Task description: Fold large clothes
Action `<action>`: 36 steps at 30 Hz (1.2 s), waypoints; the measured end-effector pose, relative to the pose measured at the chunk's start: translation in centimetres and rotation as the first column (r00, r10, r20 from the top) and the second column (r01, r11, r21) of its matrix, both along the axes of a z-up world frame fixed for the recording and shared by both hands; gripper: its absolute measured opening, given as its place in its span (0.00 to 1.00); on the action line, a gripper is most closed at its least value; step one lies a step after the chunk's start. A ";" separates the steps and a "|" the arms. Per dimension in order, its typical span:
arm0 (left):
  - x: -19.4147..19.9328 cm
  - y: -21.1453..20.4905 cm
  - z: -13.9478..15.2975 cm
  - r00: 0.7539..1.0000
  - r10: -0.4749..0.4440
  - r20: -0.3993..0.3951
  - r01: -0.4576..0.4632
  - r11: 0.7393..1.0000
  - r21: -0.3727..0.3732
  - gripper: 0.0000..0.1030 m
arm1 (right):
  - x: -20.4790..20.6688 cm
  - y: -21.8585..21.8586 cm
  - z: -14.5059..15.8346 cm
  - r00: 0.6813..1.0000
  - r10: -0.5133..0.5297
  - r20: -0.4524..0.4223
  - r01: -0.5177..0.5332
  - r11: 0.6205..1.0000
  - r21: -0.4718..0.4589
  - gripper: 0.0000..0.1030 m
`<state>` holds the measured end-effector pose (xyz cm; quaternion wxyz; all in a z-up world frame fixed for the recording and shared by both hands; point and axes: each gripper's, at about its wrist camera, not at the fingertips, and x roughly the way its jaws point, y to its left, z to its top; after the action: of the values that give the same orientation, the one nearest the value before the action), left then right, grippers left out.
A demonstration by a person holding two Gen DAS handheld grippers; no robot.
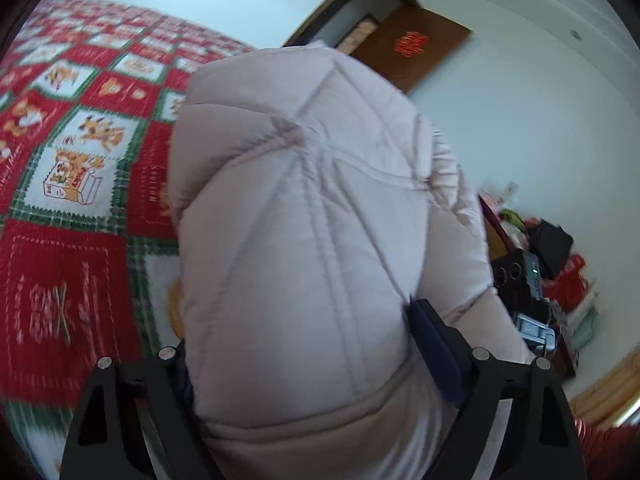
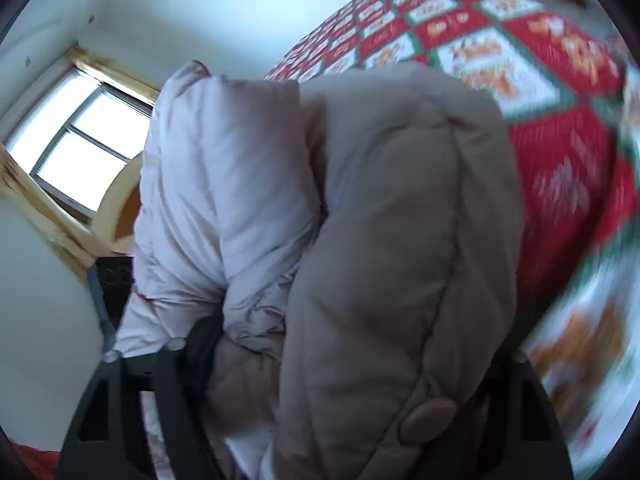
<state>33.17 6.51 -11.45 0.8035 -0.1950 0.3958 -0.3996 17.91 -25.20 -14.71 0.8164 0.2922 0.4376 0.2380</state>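
Gripping the puffy coat (image 1: 304, 216) (quilted, pale) over the quilt (image 1: 76, 152), left gripper (image 1: 304, 364) and right gripper (image 2: 344, 360) both clamp its bulk.

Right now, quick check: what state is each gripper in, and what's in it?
Left gripper: closed on a thick bundle of the puffy coat.
Right gripper: closed on the same puffy coat, bunched between its fingers.
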 end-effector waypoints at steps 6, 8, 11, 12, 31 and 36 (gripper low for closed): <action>-3.4 0.8 1.1 0.999 0.016 0.032 -0.016 1.000 0.001 0.85 | -4.3 1.8 0.9 0.997 -0.019 0.077 0.019 1.000 0.005 0.65; -3.6 0.5 1.2 0.999 0.034 0.018 -0.035 0.999 0.017 0.85 | -5.0 1.7 0.5 0.995 -0.046 0.083 0.045 0.999 0.016 0.65; -4.6 -0.2 1.5 0.997 0.073 0.025 -0.074 0.995 0.067 0.85 | -5.7 1.3 0.0 0.994 -0.081 0.078 0.079 0.996 0.032 0.64; -5.1 -0.4 1.6 0.996 0.086 0.035 -0.089 0.992 0.087 0.85 | -6.0 1.1 -0.3 0.993 -0.089 0.075 0.087 0.996 0.033 0.65; -7.3 -0.2 0.8 0.989 0.145 0.038 -0.149 0.979 0.141 0.85 | -6.2 -0.2 -0.9 0.993 -0.108 0.046 0.106 0.993 0.051 0.69; -7.5 -0.2 0.7 0.988 0.152 0.019 -0.153 0.979 0.137 0.85 | -6.1 -0.2 -1.0 0.993 -0.106 0.042 0.104 0.994 0.043 0.70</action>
<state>25.70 6.34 -10.76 0.8449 -0.1671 0.4032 -0.3095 11.81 -25.45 -15.71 0.8312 0.3262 0.3983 0.2100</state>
